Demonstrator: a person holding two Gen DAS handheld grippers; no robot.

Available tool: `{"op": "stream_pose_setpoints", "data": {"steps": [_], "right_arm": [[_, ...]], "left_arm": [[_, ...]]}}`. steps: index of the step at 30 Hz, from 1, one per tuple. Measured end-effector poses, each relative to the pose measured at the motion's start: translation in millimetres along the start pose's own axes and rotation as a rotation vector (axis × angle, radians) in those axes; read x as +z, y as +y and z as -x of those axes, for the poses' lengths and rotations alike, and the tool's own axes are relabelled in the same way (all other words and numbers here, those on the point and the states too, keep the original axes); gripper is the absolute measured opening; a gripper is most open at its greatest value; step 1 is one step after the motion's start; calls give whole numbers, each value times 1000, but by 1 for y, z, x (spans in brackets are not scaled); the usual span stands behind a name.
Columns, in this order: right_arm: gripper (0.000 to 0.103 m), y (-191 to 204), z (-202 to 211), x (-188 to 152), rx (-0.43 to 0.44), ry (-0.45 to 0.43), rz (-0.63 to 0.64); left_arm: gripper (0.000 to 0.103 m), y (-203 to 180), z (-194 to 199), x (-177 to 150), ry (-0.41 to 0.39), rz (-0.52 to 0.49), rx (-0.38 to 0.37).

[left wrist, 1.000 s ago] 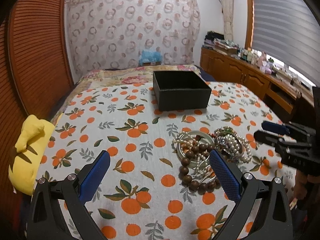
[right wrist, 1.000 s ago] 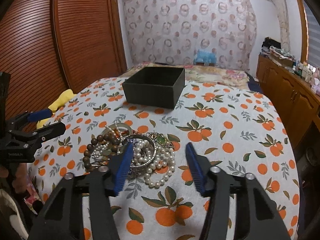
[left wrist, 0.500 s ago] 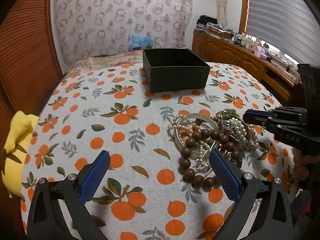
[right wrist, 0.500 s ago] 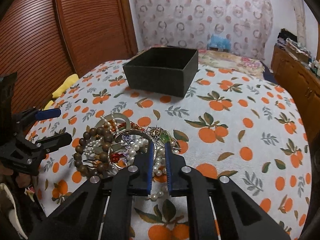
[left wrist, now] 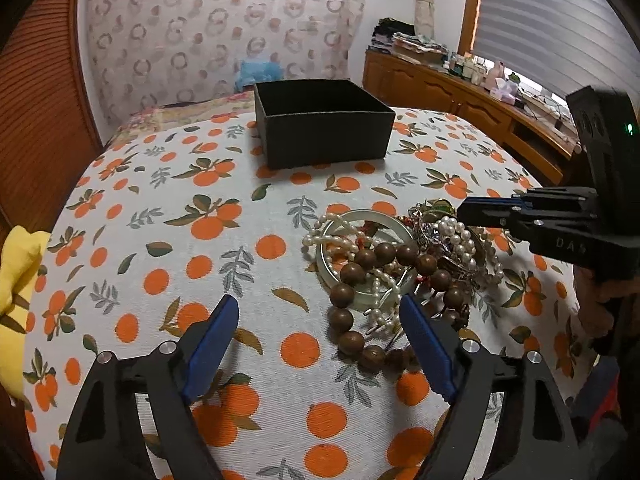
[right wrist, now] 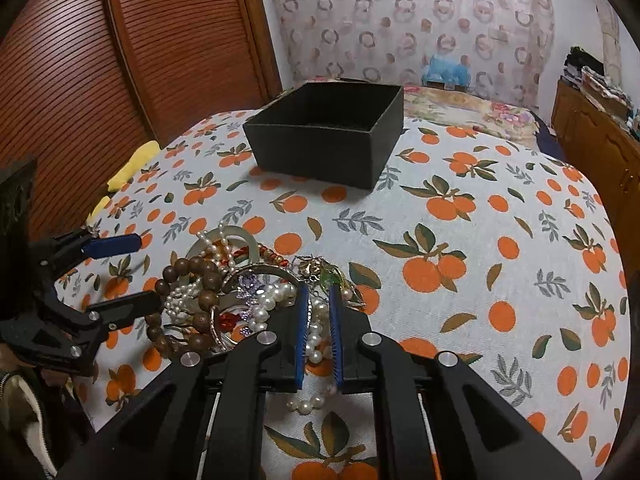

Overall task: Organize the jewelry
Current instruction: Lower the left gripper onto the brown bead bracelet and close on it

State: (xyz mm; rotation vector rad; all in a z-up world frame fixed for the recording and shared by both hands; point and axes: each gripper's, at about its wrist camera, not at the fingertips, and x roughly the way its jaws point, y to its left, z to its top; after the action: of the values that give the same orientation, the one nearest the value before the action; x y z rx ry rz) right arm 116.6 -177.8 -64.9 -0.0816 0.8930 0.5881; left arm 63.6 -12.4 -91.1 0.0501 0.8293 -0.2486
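A tangled jewelry pile lies on the orange-print tablecloth: a pale jade bangle (left wrist: 362, 216), brown wooden beads (left wrist: 352, 274), white pearl strands (right wrist: 272, 300) and a metal bangle (right wrist: 264, 270). My right gripper (right wrist: 319, 292) is shut on a white pearl strand (right wrist: 316, 336) at the pile's near edge; it also shows in the left wrist view (left wrist: 472, 212). My left gripper (left wrist: 316, 320) is open and empty, low over the cloth, its right finger beside the wooden beads. An open black box (left wrist: 324, 124) stands behind the pile.
A yellow cloth (left wrist: 18, 276) lies at the table's left edge. A brown slatted door (right wrist: 120, 60) stands to the left, a wooden cabinet (left wrist: 460, 92) with clutter to the right, and a patterned bed (right wrist: 460, 104) behind the table.
My right gripper has closed from wide open onto the pearl strand and moved into the pile. My left gripper has moved closer to the pile, still open.
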Motion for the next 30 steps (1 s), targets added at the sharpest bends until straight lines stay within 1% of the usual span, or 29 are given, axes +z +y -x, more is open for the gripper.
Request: {"op": "stream_pose_setpoints", "data": {"steps": [6, 7, 9, 10, 12, 13, 15, 19, 21, 24, 26, 27, 30], "right_arm": [[13, 3, -7, -2, -8, 24, 19], [12, 4, -7, -2, -11, 25, 24], [10, 7, -7, -2, -20, 21, 46], [4, 9, -5, -2, -23, 14, 57], [4, 9, 0, -1, -24, -6, 52], [4, 9, 6, -1, -30, -36, 49], [4, 11, 13, 1, -28, -68, 59], [4, 12, 27, 7, -65, -118, 73], [4, 11, 33, 10, -71, -131, 77], [4, 8, 39, 14, -84, -146, 79], [4, 6, 39, 14, -85, -148, 77], [4, 5, 39, 15, -85, -148, 75], [4, 3, 37, 16, -87, -144, 74]], "left_arm": [[78, 1, -2, -2, 6, 4, -4], [75, 1, -3, -2, 8, 2, -10], [66, 1, -6, -2, 18, -1, -22], [64, 1, -7, -1, 23, -3, -28], [54, -1, -9, 0, 30, -9, -39], [52, -1, -10, 0, 35, -10, -52], [43, 0, -13, 1, 43, -3, -79], [33, -3, -14, 6, 44, -4, -101], [24, -4, -14, 7, 43, -6, -115], [16, -6, -13, 8, 44, -14, -126], [16, -7, -12, 8, 40, -18, -122], [12, -7, -10, 9, 31, -17, -122], [12, -5, -1, 11, 1, -9, -127]]}}
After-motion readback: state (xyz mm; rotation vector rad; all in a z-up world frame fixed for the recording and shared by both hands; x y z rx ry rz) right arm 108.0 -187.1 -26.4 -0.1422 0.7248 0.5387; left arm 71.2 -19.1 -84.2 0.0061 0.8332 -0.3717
